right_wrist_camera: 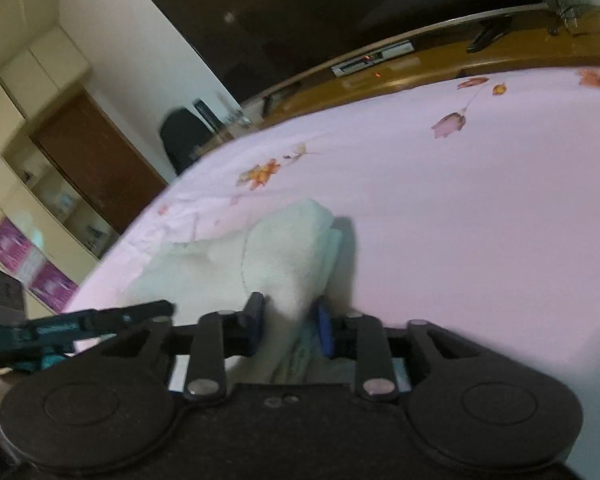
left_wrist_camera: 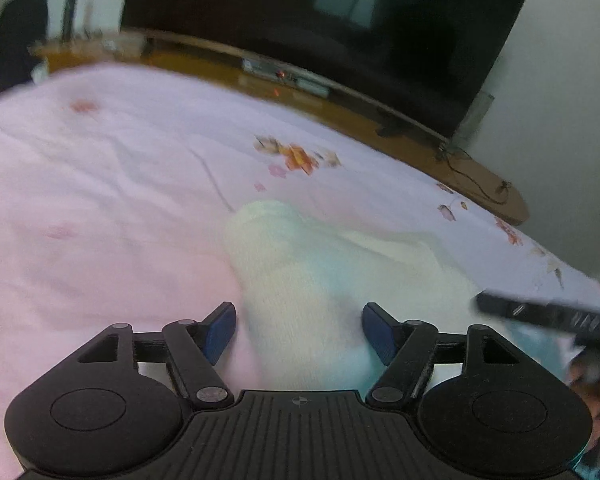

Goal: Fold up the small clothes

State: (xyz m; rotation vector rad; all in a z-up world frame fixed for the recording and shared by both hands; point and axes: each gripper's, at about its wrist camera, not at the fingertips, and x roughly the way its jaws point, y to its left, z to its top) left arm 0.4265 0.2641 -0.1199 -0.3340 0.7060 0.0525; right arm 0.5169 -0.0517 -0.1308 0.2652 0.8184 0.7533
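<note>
One small white knitted garment (left_wrist_camera: 300, 280) lies crumpled on a bed covered by a pink sheet (left_wrist_camera: 100, 200) printed with scattered orange and pink flowers; it sits near the near edge of the bed, bunched into a raised fold with a flatter part spread to one side. Two grippers work on it. The left gripper (left_wrist_camera: 299, 330) stands released, its two blue pads (left_wrist_camera: 222, 330) set wide on either side of the cloth without pressing on it. The right gripper (right_wrist_camera: 288, 326) is clenched on the raised fold of the garment, the cloth pinched between its blue pads (right_wrist_camera: 325, 330). Each gripper also shows at the edge of the other's view as a dark blurred bar, and part of a hand (left_wrist_camera: 598, 384) is visible at the right edge of the left wrist view. Beyond the bed runs a long wooden shelf (left_wrist_camera: 340, 108) carrying one slim set-top box (right_wrist_camera: 374, 62) with small red lights, and above it hangs one large dark television (left_wrist_camera: 320, 20). A dark chair (right_wrist_camera: 180, 140) stands at the far end, and cream cupboards with a brown door (right_wrist_camera: 96, 160) line the side wall, where open shelves hold small items too blurred to tell.
</note>
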